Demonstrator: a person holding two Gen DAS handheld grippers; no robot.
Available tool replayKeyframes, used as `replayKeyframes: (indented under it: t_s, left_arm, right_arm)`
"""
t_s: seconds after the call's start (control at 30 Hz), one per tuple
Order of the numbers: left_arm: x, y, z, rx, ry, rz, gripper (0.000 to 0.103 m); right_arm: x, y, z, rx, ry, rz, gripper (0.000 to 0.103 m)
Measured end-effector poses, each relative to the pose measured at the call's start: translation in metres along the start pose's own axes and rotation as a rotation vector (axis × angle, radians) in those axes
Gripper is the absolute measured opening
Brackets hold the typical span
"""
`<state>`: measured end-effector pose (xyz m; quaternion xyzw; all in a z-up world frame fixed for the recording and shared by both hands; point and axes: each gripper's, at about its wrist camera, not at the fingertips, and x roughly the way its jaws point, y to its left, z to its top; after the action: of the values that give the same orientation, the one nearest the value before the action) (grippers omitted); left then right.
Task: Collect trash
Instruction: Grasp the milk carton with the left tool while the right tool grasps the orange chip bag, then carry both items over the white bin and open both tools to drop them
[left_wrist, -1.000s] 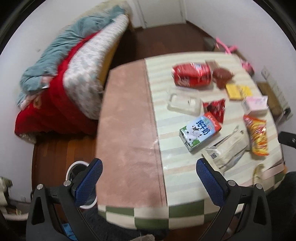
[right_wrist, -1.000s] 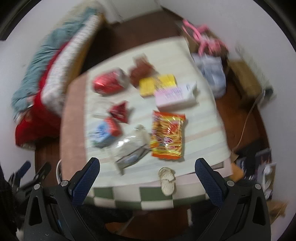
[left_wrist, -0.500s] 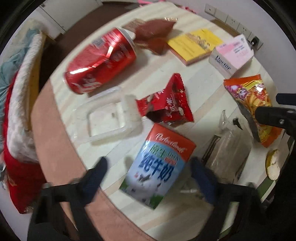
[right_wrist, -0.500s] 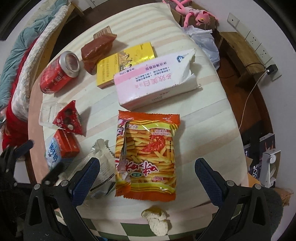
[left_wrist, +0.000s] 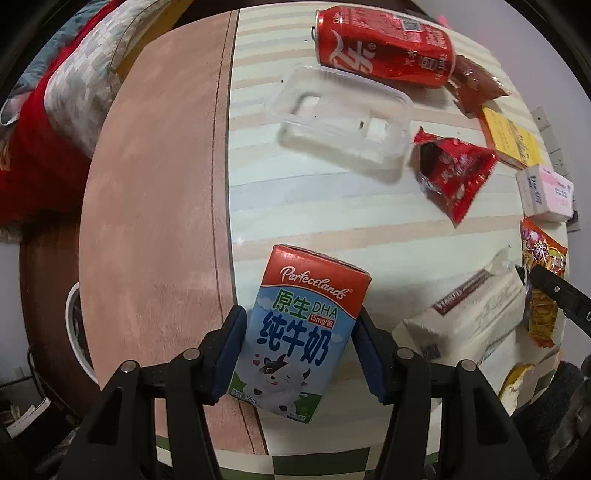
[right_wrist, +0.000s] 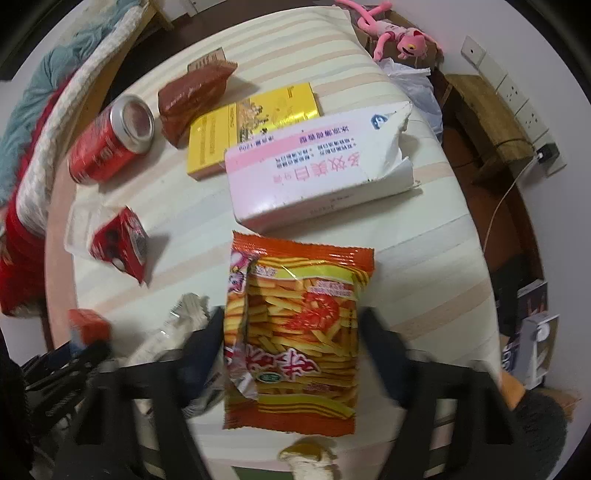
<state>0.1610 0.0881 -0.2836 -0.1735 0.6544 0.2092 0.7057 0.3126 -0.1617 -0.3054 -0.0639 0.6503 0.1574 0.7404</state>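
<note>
My left gripper (left_wrist: 299, 350) is shut on a blue and red milk carton (left_wrist: 299, 332) lying on the striped table; both blue pads press its sides. My right gripper (right_wrist: 291, 350) straddles an orange snack bag (right_wrist: 295, 332); its fingers are blurred and close to the bag's two edges, so contact is unclear. A red soda can (left_wrist: 384, 44), a clear plastic tray (left_wrist: 343, 118), a red wrapper (left_wrist: 454, 173), a brown wrapper (right_wrist: 192, 96), a yellow box (right_wrist: 251, 125), a pink and white box (right_wrist: 317, 177) and a clear wrapper (left_wrist: 469, 317) lie around.
A bread scrap (right_wrist: 310, 461) sits at the table's front edge. Bedding (left_wrist: 55, 99) is piled left of the table. A white bin rim (left_wrist: 74, 332) shows below the left edge. A pink plush toy (right_wrist: 399, 37) and wall sockets (right_wrist: 513, 96) are at the far right.
My left gripper moved in and closed on the milk carton. My right gripper lowered over the orange snack bag and its fingers narrowed toward the bag's edges.
</note>
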Motion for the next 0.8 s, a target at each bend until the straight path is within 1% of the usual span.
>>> replayKeyframes:
  t_s: [0.03, 0.1, 0.13, 0.17, 0.2, 0.27, 0.37, 0.47, 0.5, 0.6, 0.73, 0.8]
  left_arm:
    - [0.0, -0.002, 0.001, 0.019, -0.004, 0.004, 0.055]
    - [0.014, -0.012, 0.001, 0.056, -0.005, 0.011, 0.056]
    - [0.016, -0.016, 0.004, 0.058, -0.025, 0.023, 0.059]
    - [0.015, -0.018, 0.004, 0.057, -0.04, 0.023, 0.058]
    - [0.015, -0.019, 0.004, 0.052, -0.045, 0.02, 0.055]
    - [0.018, -0.018, 0.013, 0.036, -0.045, 0.01, 0.051]
    - [0.021, -0.027, 0.006, 0.044, -0.084, 0.054, 0.051]
    - [0.014, -0.029, -0.001, 0.027, -0.108, 0.084, 0.05]
    - [0.01, -0.03, -0.005, 0.022, -0.119, 0.094, 0.05]
    - [-0.01, -0.032, -0.016, 0.002, -0.165, 0.11, 0.05]
    - [-0.045, -0.035, -0.035, -0.022, -0.234, 0.109, 0.05]
    - [-0.062, -0.034, -0.046, -0.033, -0.269, 0.099, 0.05]
  right_arm:
    - [-0.002, -0.002, -0.003, -0.009, -0.001, -0.009, 0.054]
    - [-0.006, -0.009, -0.009, -0.02, 0.005, -0.027, 0.054]
    - [-0.008, -0.012, -0.011, -0.021, 0.005, -0.03, 0.054]
    - [-0.007, -0.017, -0.01, -0.027, 0.006, -0.036, 0.054]
    - [-0.007, -0.019, -0.011, -0.031, 0.012, -0.038, 0.054]
    - [-0.006, -0.021, -0.012, -0.031, 0.018, -0.025, 0.058]
    - [-0.005, -0.017, -0.014, -0.041, 0.017, -0.049, 0.062]
    - [-0.002, -0.008, -0.015, -0.068, 0.003, -0.103, 0.062]
    - [-0.002, -0.005, -0.018, -0.081, -0.005, -0.125, 0.061]
    - [-0.006, 0.0, -0.023, -0.103, -0.027, -0.14, 0.044]
    - [-0.021, 0.003, -0.033, -0.105, -0.053, -0.11, 0.042]
    - [-0.039, 0.011, -0.04, -0.121, -0.086, -0.093, 0.042]
